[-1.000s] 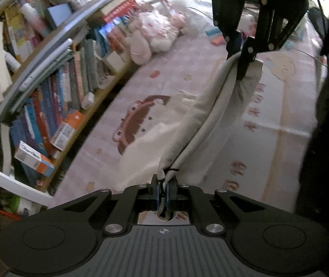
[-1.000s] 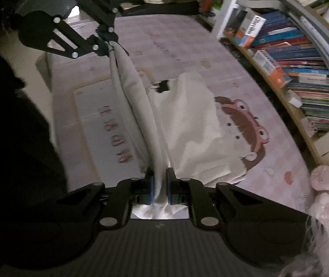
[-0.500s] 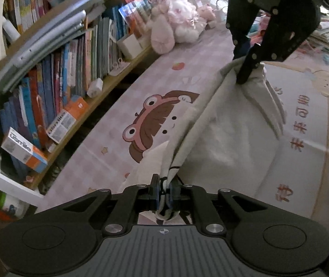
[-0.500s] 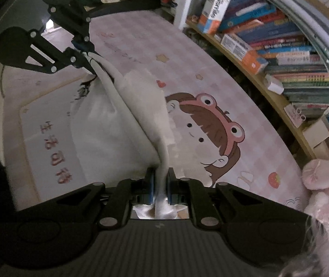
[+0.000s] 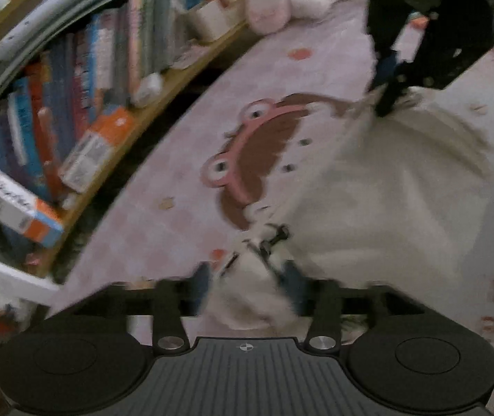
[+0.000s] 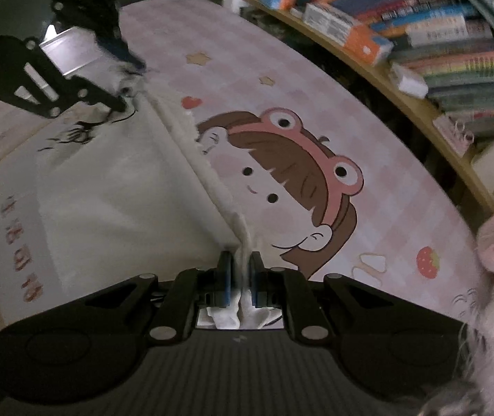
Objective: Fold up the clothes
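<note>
Red Chinese characters run along the mat's (image 6: 11, 159) pale panel, too blurred to read; the book (image 6: 455, 27) spines are illegible.

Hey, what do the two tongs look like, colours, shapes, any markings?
Both are matte black. The left tongs and right tongs each have a ribbed body with a small centre mark, two round discs at the sides, silver rivets on angled link arms, and blue pads on the fingers. Seen from the other side, the arms show slotted cut-outs. No cables or sleeves are visible.
</note>
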Demonstrator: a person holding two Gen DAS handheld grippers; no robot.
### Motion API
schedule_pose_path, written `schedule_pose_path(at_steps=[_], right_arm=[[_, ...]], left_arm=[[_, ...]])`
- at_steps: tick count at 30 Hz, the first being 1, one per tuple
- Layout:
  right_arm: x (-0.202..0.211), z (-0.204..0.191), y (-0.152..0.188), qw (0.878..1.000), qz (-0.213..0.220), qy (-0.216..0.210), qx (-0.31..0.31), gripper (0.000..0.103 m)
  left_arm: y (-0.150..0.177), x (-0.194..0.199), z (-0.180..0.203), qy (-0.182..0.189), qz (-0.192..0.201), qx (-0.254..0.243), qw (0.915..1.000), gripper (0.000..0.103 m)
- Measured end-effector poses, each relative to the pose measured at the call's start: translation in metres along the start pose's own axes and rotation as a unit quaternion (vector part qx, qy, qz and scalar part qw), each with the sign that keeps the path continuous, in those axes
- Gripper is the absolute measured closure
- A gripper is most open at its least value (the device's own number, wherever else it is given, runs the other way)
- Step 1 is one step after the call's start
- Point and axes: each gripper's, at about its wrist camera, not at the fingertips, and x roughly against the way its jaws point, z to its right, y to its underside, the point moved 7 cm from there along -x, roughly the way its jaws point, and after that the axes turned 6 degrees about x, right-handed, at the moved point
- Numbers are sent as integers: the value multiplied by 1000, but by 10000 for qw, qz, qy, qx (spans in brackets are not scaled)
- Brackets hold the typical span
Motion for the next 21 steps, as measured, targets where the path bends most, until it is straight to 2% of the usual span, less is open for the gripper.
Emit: schedule_pose_path(at_steps=[1,3,6,8,9,10,13,14,15,16,17,18,20,21], right_arm=[[-5,4,0,10000,23,46,-51,93],[-13,10,0,9997,101,213,-111,93],[-25,25,3,9966,137,715,-376,93],[-32,36,9,9926,172,921,-770,93],[-30,42,13,9891,284,984,-1062,93],[-23,48,18,9822,443,1052,-1491,93],[7,57,35,9536,1051,947,-2657,89],[18,54,42,9423,1263,813,-2993,86],[27,51,48,9304,1425,661,-3311,76],[36,47,55,9174,1576,510,-3619,69],[42,41,60,9055,1678,374,-3879,69],[45,34,64,8972,1729,265,-4055,69],[48,21,68,8843,1741,110,-4331,69],[47,15,69,8793,1710,54,-4445,70]], left_arm=[[4,-3,-8,-162,-4,6,9999,26],[10,-3,-20,-220,28,160,9996,26],[21,5,-38,-134,225,941,9952,26],[29,12,-46,149,454,1807,9824,27],[34,15,-50,329,572,2300,9710,28],[42,18,-54,596,724,2953,9508,29],[64,18,-56,1281,1122,4425,8805,39],[71,16,-55,1463,1215,4813,8557,45],[76,14,-53,1552,1260,5094,8370,54],[81,10,-51,1622,1275,5315,8216,58],[84,7,-48,1651,1265,5480,8102,62],[86,5,-45,1656,1259,5581,8033,62],[86,2,-40,1754,1279,5664,7951,62],[86,1,-38,1761,1267,5654,7958,62]])
